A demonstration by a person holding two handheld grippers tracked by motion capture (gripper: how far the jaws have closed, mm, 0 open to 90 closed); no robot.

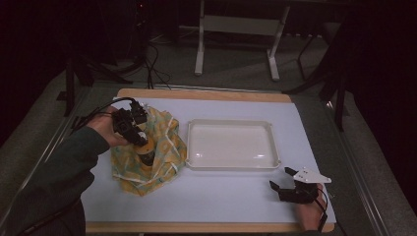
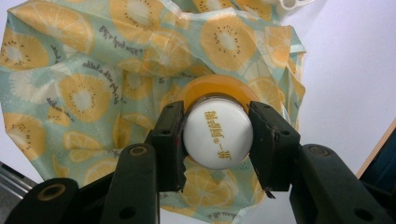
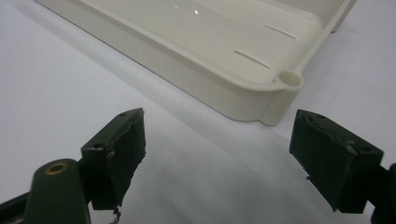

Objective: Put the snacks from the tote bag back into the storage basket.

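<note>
An orange bottle (image 1: 146, 153) with a white cap (image 2: 218, 132) stands upright on a crumpled cloth (image 1: 162, 147) printed with citrus slices, at the left of the white mat. My left gripper (image 1: 140, 138) comes down on it from above, and its two black jaws press the cap's sides, so it is shut on the bottle cap. The cloth (image 2: 84, 70) spreads around the bottle. My right gripper (image 1: 281, 178) rests near the mat's front right corner with its jaws wide apart and nothing between them (image 3: 217, 154).
A white tray (image 1: 196, 129) with nothing in it sits in the middle of the mat, right of the cloth; its near corner (image 3: 280, 88) lies just ahead of my right gripper. The wooden table edge (image 1: 206, 227) runs along the front.
</note>
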